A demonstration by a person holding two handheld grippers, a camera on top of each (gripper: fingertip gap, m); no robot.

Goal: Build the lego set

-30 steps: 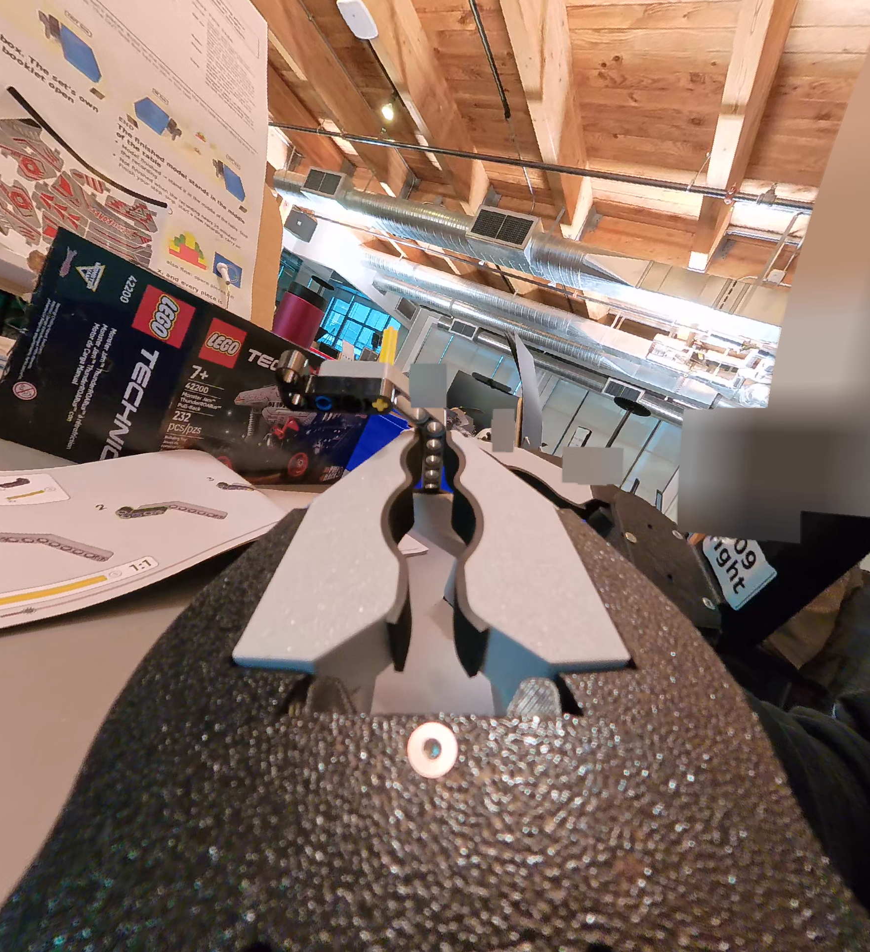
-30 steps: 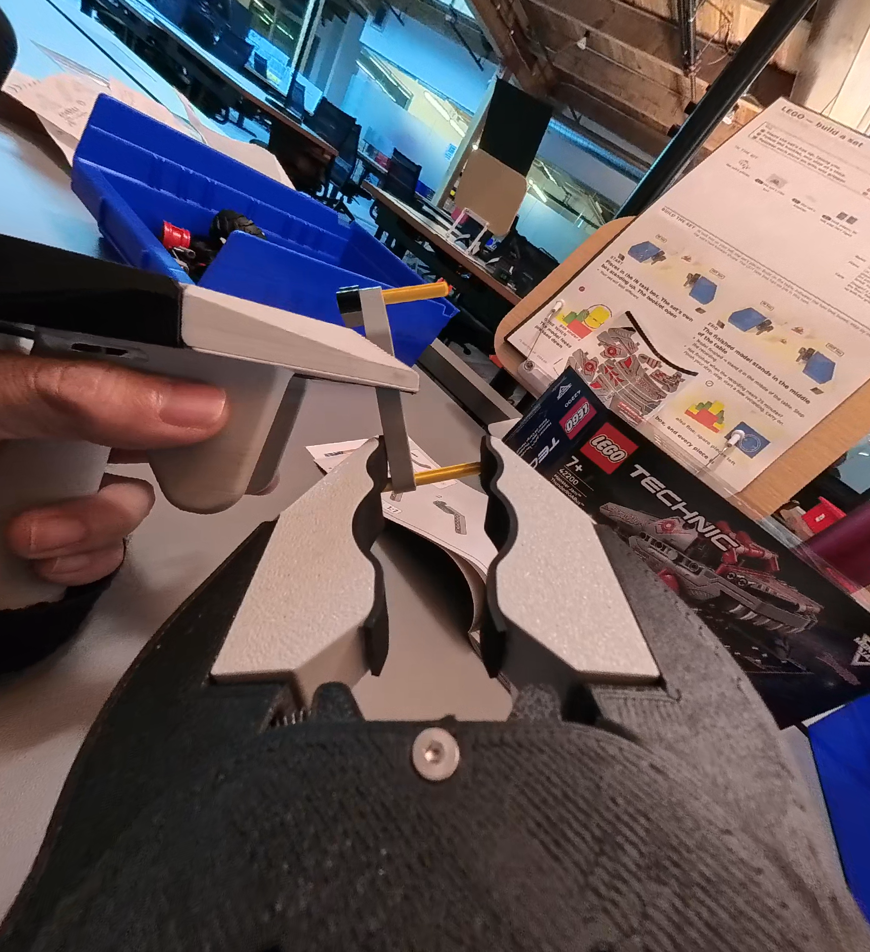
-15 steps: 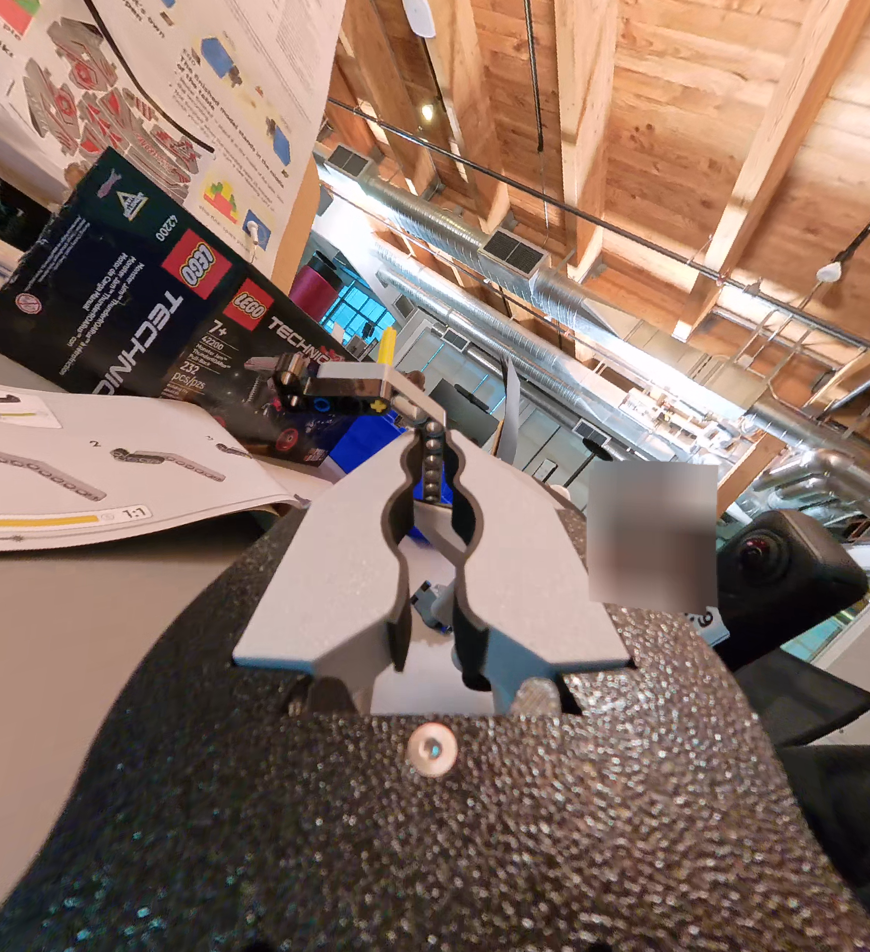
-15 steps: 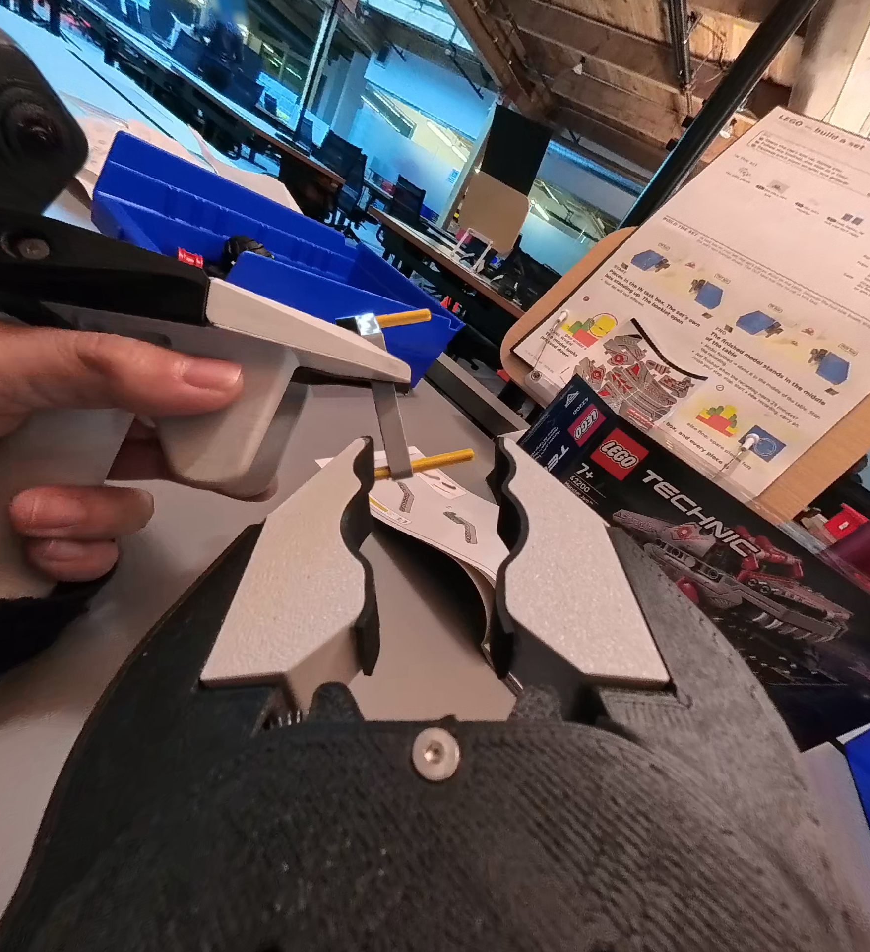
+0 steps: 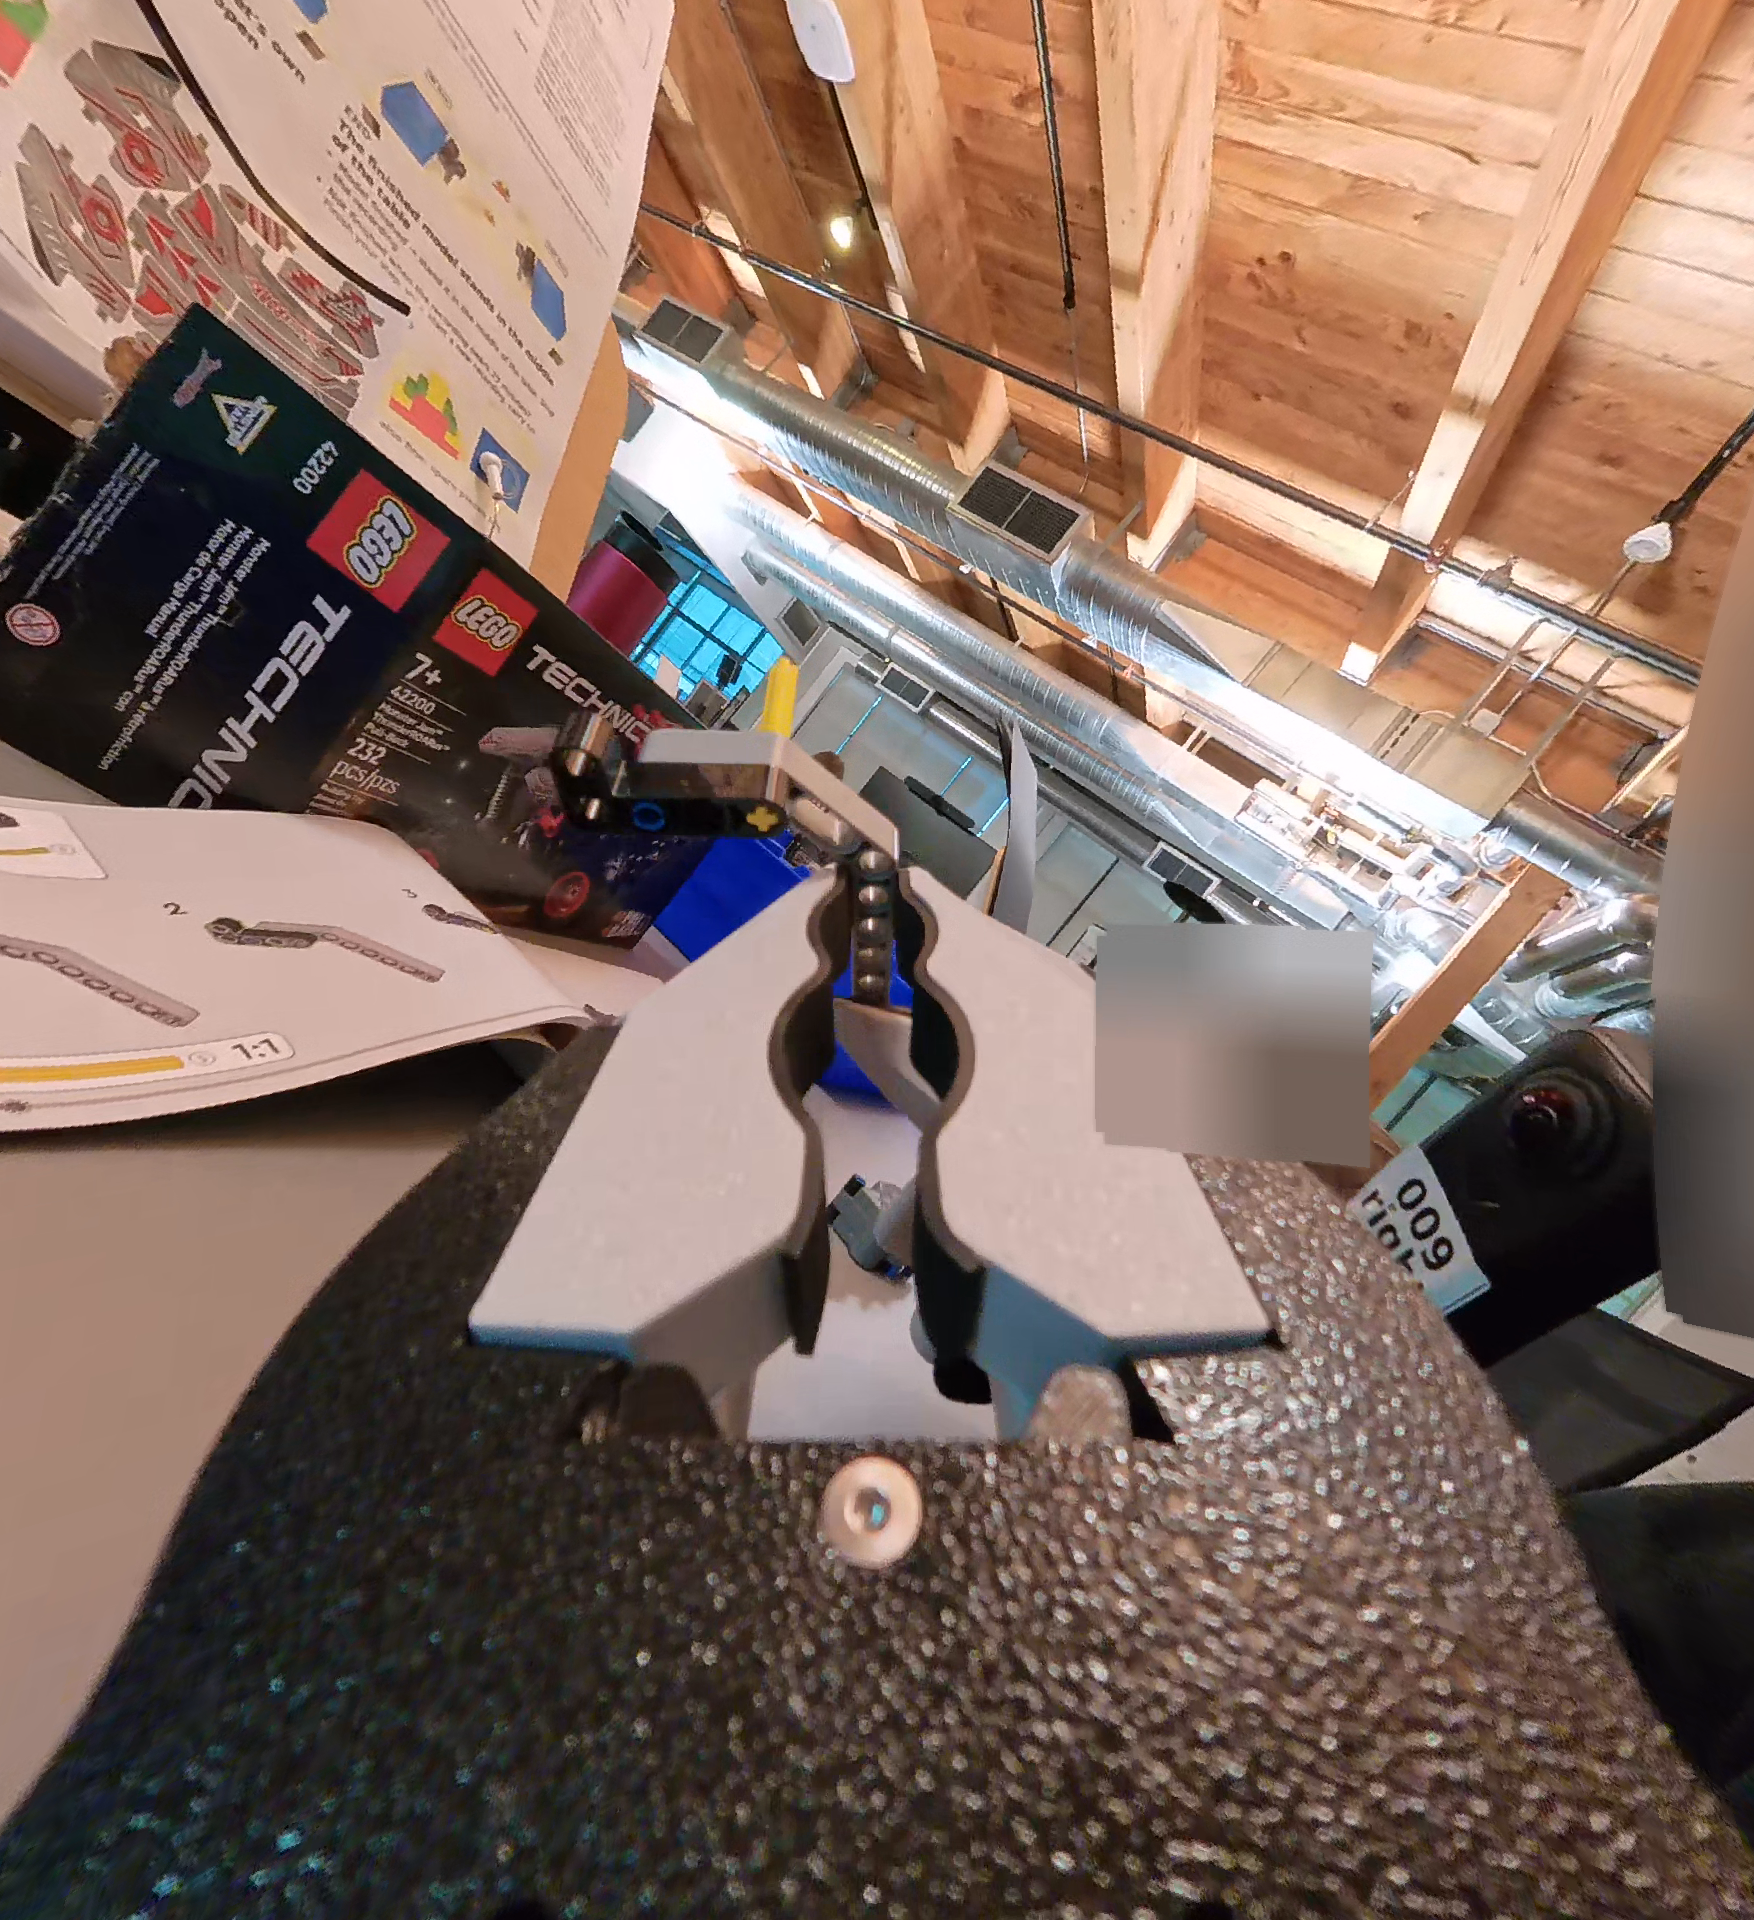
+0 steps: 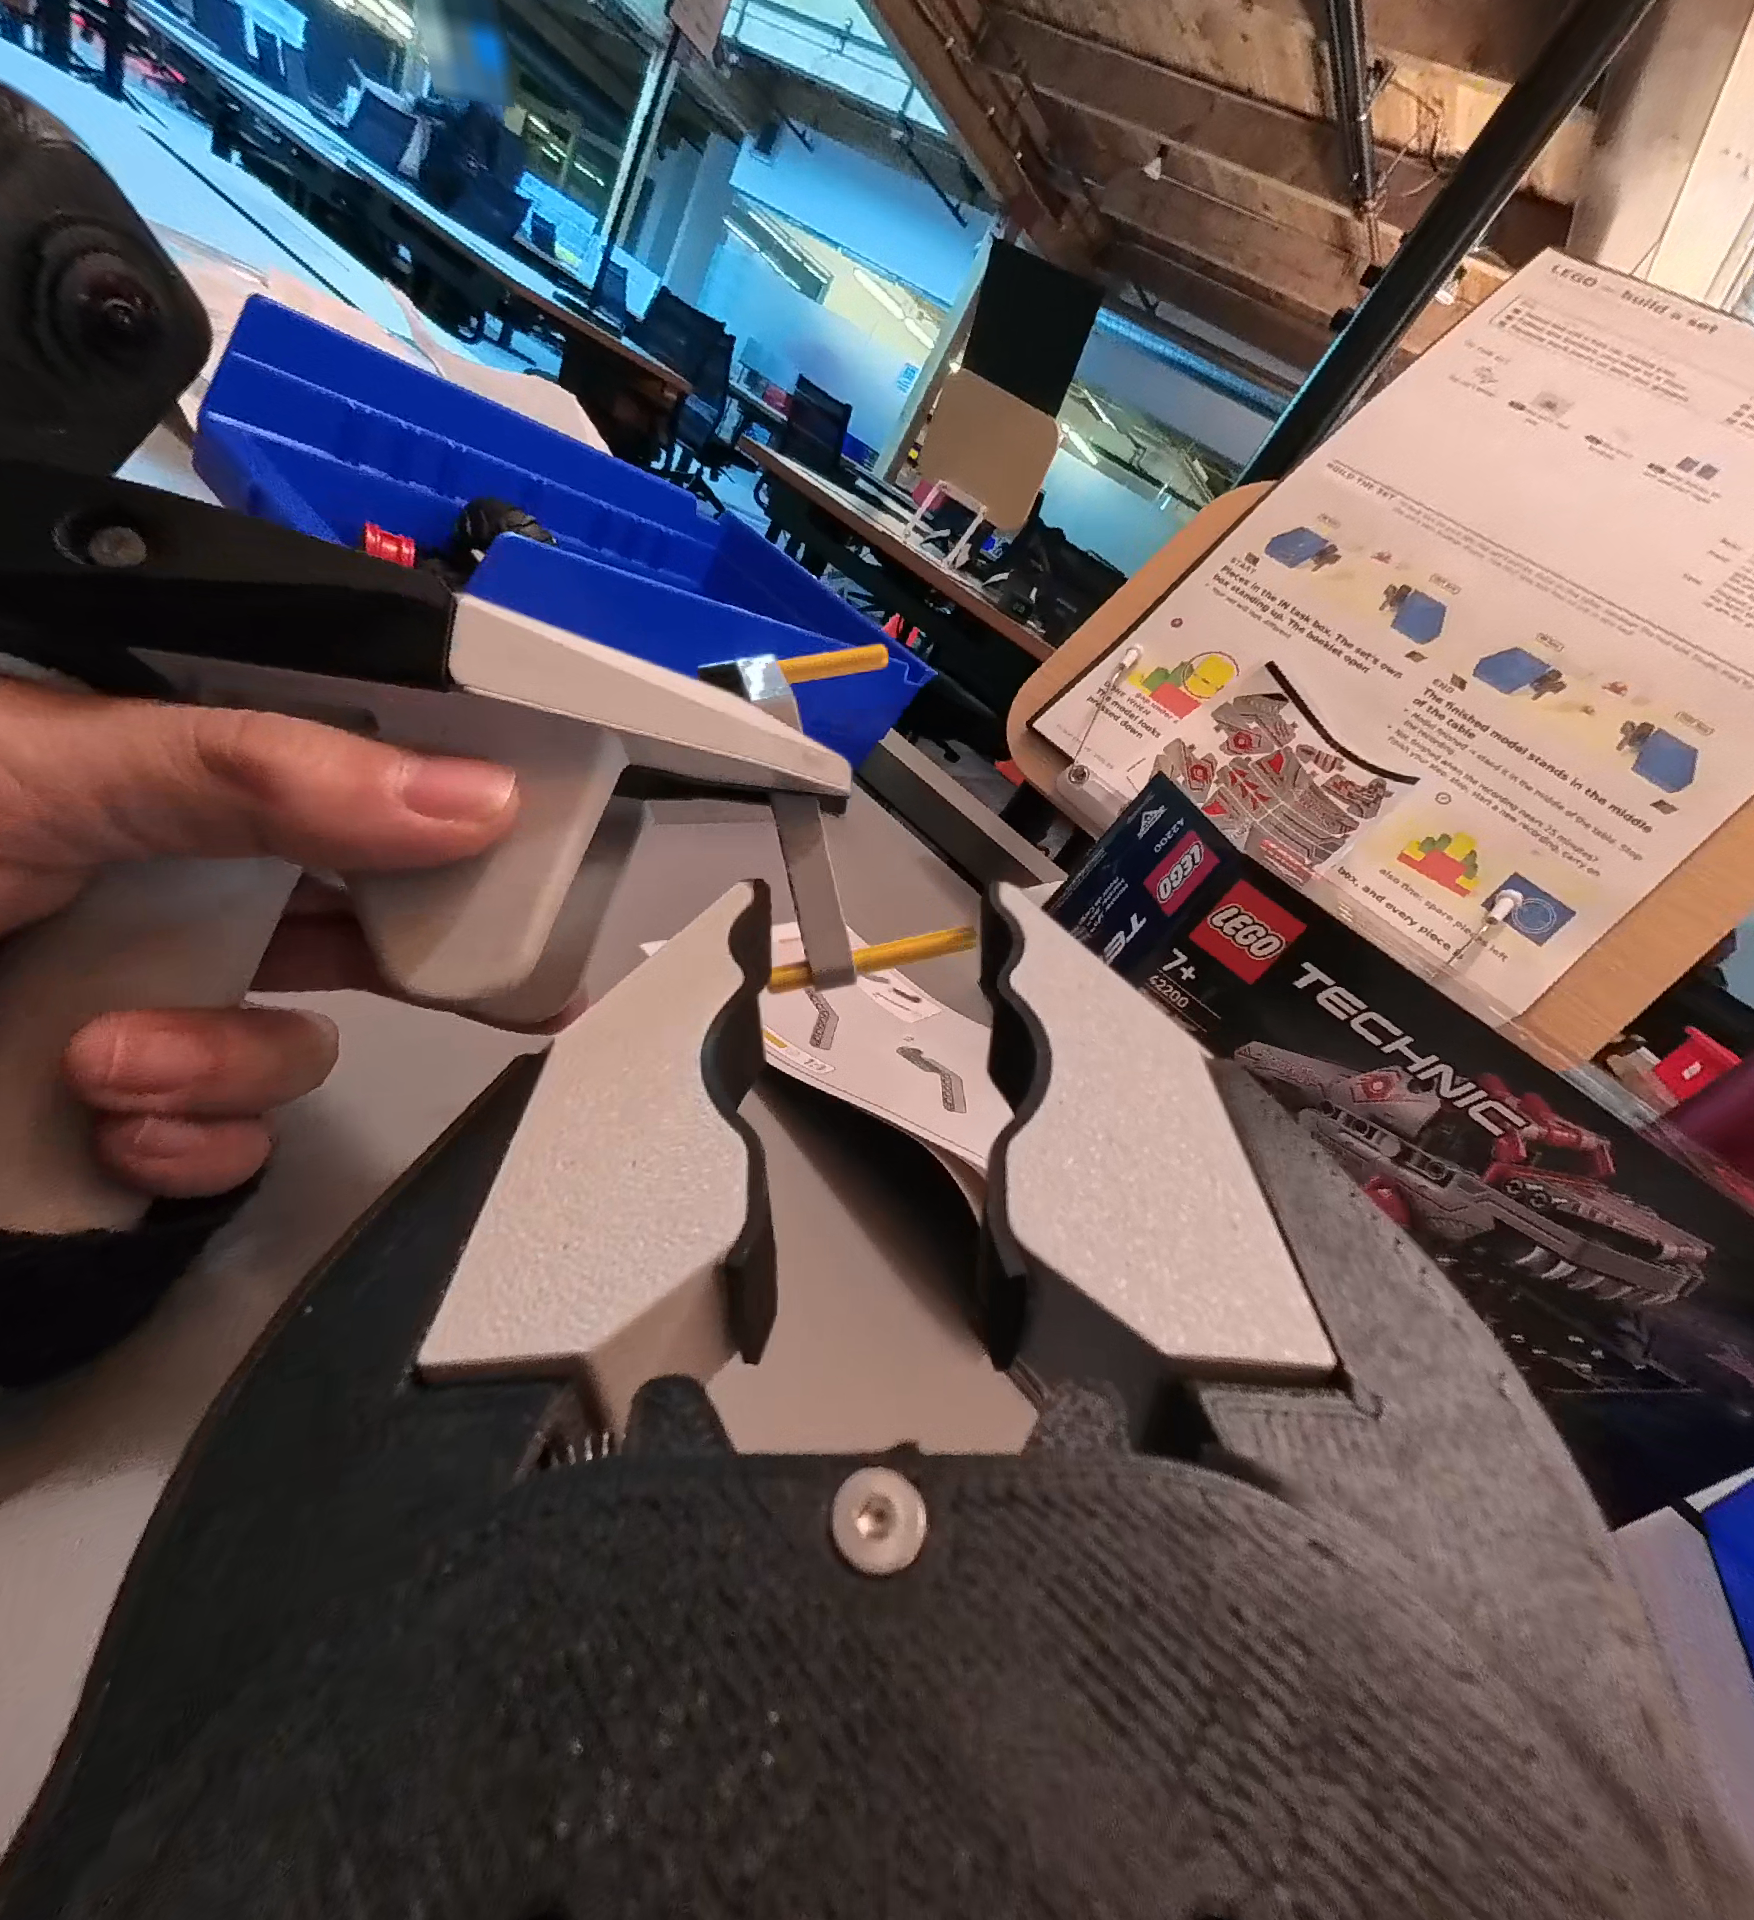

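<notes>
Left gripper (image 5: 873, 883) clamped on grey beam assembly (image 5: 868, 935) with yellow axles (image 6: 873, 958), lifted above table (image 5: 177, 1299); right gripper (image 6: 873, 904) spread, fingers flanking lower axle, not touching; instruction booklet (image 5: 229, 997) lying beneath.

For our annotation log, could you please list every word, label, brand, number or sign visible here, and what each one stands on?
I cannot quote writing; these things bear it.
Dark set box: logos, large lettering, numbers, sharp.
Poster sheet: heading, captions, mostly too small.
Open booklet: step numbers, a scale mark.
White sticker, right edge of left wrist view: partly cut off.
</notes>
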